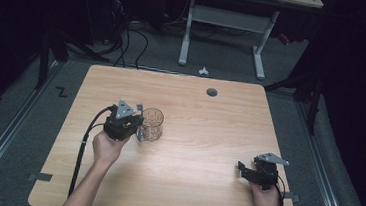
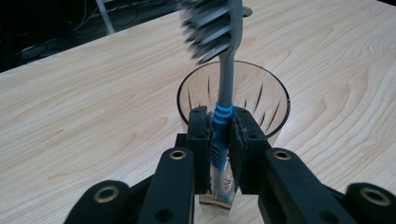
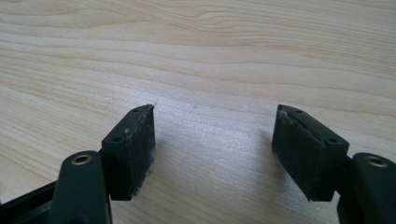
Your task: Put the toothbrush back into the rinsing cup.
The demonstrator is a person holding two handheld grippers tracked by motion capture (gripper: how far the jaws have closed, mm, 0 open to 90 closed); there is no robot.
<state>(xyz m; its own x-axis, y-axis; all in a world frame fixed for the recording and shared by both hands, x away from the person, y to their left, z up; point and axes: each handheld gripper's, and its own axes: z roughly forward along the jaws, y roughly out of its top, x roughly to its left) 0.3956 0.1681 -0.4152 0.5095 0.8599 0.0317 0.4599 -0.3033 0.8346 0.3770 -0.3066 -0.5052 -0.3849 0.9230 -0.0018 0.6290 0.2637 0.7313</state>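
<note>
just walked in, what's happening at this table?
A person works with a tool in each hand. The left tool is shut on a toothbrush, gripping its blue-banded handle with the bristle head up, right beside a clear glass cup on the wooden table. The brush is not in the cup yet. The right tool is open and holds nothing, low over the table's near right corner.

Toothbrush (image 2: 223, 79) — grey handle with blue ribbed bands, grey-and-white bristles. Glass (image 2: 261, 100) — clear, with dark vertical cut lines. Table (image 1: 208, 135) — pale wood grain. Left gripper (image 2: 219, 140) and right gripper (image 3: 212, 140) — black jaws, brass-coloured rivets.
</note>
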